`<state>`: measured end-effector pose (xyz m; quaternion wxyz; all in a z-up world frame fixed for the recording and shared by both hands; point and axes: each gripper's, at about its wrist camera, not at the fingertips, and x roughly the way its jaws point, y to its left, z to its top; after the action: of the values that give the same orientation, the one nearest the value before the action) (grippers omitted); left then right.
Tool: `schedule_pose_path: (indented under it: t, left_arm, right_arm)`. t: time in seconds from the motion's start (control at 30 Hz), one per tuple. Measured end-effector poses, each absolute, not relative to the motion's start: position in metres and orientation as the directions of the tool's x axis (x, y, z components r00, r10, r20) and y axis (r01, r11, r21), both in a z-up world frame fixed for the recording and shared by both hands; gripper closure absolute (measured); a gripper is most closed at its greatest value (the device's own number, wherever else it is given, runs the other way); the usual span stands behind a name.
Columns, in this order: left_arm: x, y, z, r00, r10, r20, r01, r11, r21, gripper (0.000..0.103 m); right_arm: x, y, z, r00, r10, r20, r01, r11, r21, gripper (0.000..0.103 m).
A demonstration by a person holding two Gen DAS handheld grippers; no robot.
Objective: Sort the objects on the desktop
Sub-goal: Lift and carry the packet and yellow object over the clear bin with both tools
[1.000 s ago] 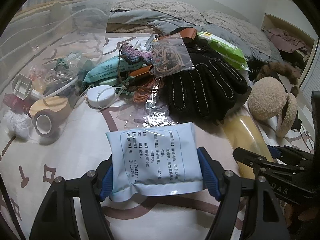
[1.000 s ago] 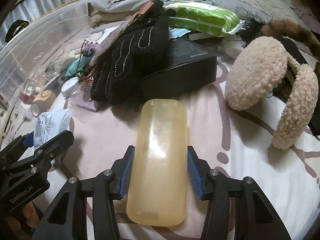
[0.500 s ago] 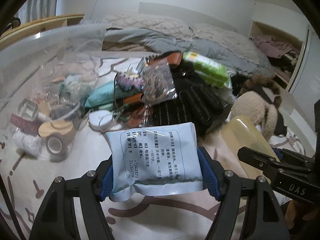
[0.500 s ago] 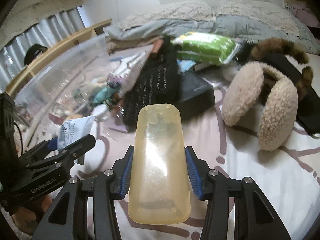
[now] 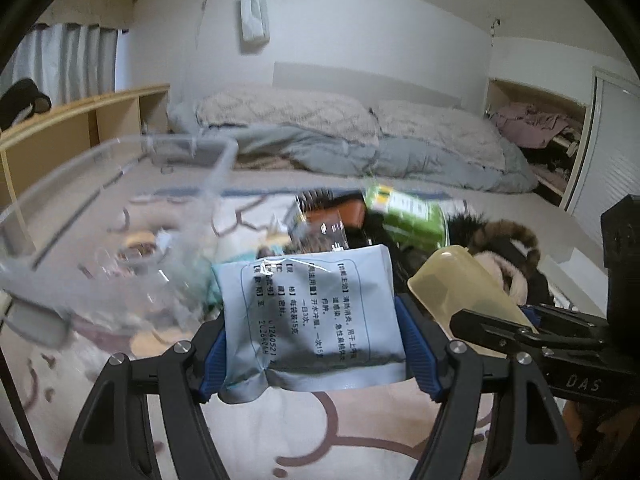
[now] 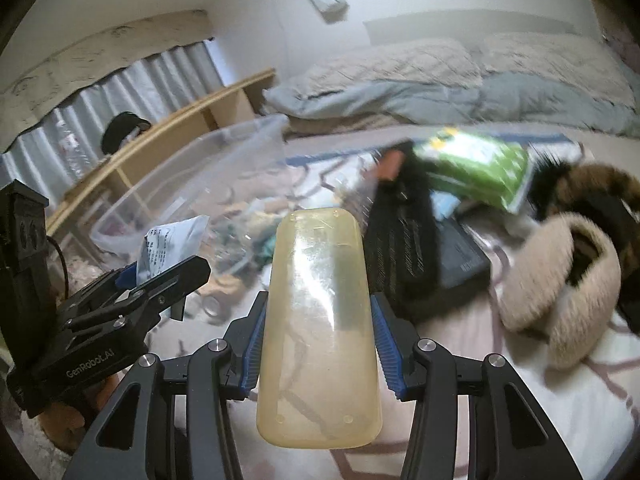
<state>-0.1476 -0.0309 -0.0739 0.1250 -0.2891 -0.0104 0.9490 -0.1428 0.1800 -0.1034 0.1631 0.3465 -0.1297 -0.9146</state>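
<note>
My left gripper (image 5: pixel 316 348) is shut on a pale blue printed packet (image 5: pixel 312 312) and holds it up above the patterned bedspread. My right gripper (image 6: pixel 316 340) is shut on a translucent yellow plastic case (image 6: pixel 318 328), also lifted. In the left wrist view the yellow case (image 5: pixel 460 284) shows at right in the right gripper (image 5: pixel 520 330). In the right wrist view the packet (image 6: pixel 168 244) shows at left in the left gripper (image 6: pixel 160 276). A clear plastic bin (image 5: pixel 120 216) holding small items stands to the left.
A heap lies ahead: black gloves (image 6: pixel 404 236), a black box (image 6: pixel 464 256), a green dotted packet (image 6: pixel 480 164), beige fluffy earmuffs (image 6: pixel 560 292), a fur piece (image 6: pixel 592 176). Pillows and a grey duvet (image 5: pixel 360 148) lie behind. A wooden shelf (image 5: pixel 80 120) runs along the left.
Both grippers have risen and tilted up with their objects held. The heap and bin have dropped lower in view, and the wall and bed head now show.
</note>
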Motion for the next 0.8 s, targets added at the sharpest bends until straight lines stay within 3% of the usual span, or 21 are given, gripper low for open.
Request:
schedule_pose_path:
  t: [0.43, 0.67, 0.8]
  left_arm:
    - [-0.170, -0.095, -0.019, -0.869, 0.136, -0.476, -0.129, -0.990, -0.049, 0.029]
    - [-0.204, -0.125, -0.021, -0.848, 0.053, -0.528, -0.051, -0.999, -0.018, 0.029]
    - [-0.223, -0.136, -0.035, -0.799, 0.049, -0.599, -0.049, -0.999, -0.017, 0.029]
  right_arm:
    - [-0.145, 0.141, -0.063, -0.728, -0.445, -0.521, 0.308, -0.892, 0.331, 0.054]
    - [-0.146, 0.133, -0.062, -0.724, -0.456, -0.518, 0.322, -0.887, 0.331, 0.054]
    - [-0.149, 0.131, -0.068, -0.713, -0.461, -0.529, 0.313, -0.884, 0.348, 0.054]
